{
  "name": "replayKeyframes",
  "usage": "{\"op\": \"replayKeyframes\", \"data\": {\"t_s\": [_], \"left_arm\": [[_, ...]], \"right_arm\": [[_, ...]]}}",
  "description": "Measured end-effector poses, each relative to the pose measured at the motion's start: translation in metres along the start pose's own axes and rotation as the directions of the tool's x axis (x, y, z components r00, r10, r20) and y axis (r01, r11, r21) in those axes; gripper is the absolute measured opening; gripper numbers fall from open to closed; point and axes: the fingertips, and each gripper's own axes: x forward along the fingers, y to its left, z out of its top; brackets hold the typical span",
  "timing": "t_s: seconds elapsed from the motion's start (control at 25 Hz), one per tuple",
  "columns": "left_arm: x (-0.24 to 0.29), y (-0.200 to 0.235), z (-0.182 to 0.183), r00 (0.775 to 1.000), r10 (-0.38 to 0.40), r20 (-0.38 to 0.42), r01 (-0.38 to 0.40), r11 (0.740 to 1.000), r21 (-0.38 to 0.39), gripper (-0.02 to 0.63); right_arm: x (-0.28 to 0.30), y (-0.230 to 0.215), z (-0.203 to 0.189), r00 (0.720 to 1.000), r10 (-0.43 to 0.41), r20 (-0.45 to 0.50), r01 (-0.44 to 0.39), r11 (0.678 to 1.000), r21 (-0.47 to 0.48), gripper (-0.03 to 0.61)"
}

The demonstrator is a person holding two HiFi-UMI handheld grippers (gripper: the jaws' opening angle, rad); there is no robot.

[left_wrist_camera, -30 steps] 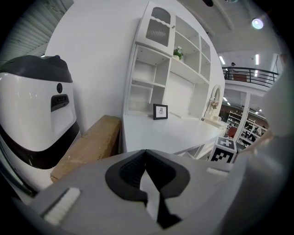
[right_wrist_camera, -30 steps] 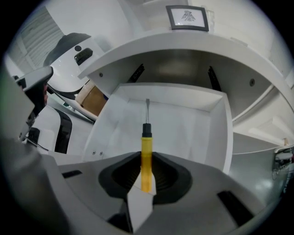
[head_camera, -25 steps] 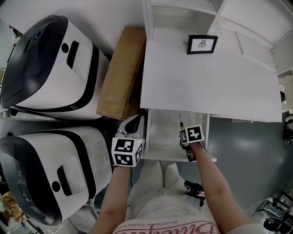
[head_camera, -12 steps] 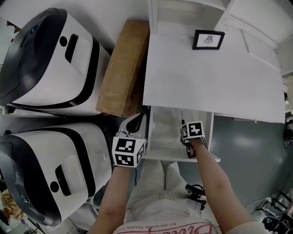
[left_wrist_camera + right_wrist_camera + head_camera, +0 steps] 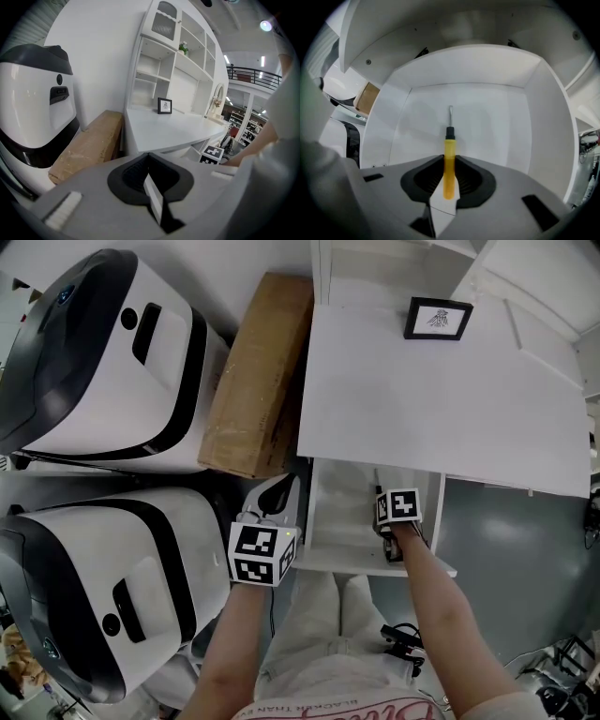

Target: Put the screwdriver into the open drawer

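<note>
A screwdriver [image 5: 449, 161] with a yellow handle, black collar and thin metal shaft sits between the pads of my right gripper [image 5: 449, 158], which is shut on the handle. The shaft points steeply down at the white floor of the open drawer [image 5: 487, 117]. In the head view the right gripper [image 5: 392, 532] hangs over the drawer [image 5: 342, 521], which sticks out from under the white desk [image 5: 441, 409], and the screwdriver [image 5: 378, 486] shows just beyond its marker cube. My left gripper [image 5: 274, 504] stays left of the drawer, shut with nothing in it. In its own view the left gripper [image 5: 149, 158] aims level towards the desk.
Two large white and black machines [image 5: 103, 362] [image 5: 94, 587] stand at the left. A long cardboard box [image 5: 258, 371] lies between them and the desk. A small framed picture [image 5: 438, 319] stands at the back of the desktop. Dark cables [image 5: 398, 638] lie on the grey floor.
My right gripper has sunk lower into the drawer, still holding the screwdriver. The left gripper has kept its place.
</note>
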Motion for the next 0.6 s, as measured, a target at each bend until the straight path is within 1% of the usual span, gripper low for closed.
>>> {"op": "replayKeyframes", "data": {"t_s": [0.24,0.32,0.36,0.6], "left_arm": [[0.0006,0.0050,-0.0003,1.000,0.012,-0.001,-0.012,1.000,-0.005,0.009],[0.0003,0.0042,-0.0017,1.000,0.012,-0.005,-0.012,1.000,-0.007,0.009],[0.0001,0.0036,-0.0020,1.000,0.011,-0.006,-0.011,1.000,-0.007,0.009],[-0.0012,0.0016,-0.0008,1.000,0.010,-0.001,-0.010,1.000,-0.021,0.009]], "right_arm": [[0.0046,-0.0032,0.0036,1.000,-0.014,-0.007,0.014,1.000,0.011,0.080],[0.0047,-0.0038,0.0035,1.000,-0.026,-0.012,0.026,1.000,0.006,0.089],[0.0043,-0.0038,0.0038,1.000,-0.029,-0.011,0.029,1.000,0.006,0.102],[0.0012,0.0026,0.0044,1.000,0.000,0.002,0.000,1.000,0.023,0.227]]}}
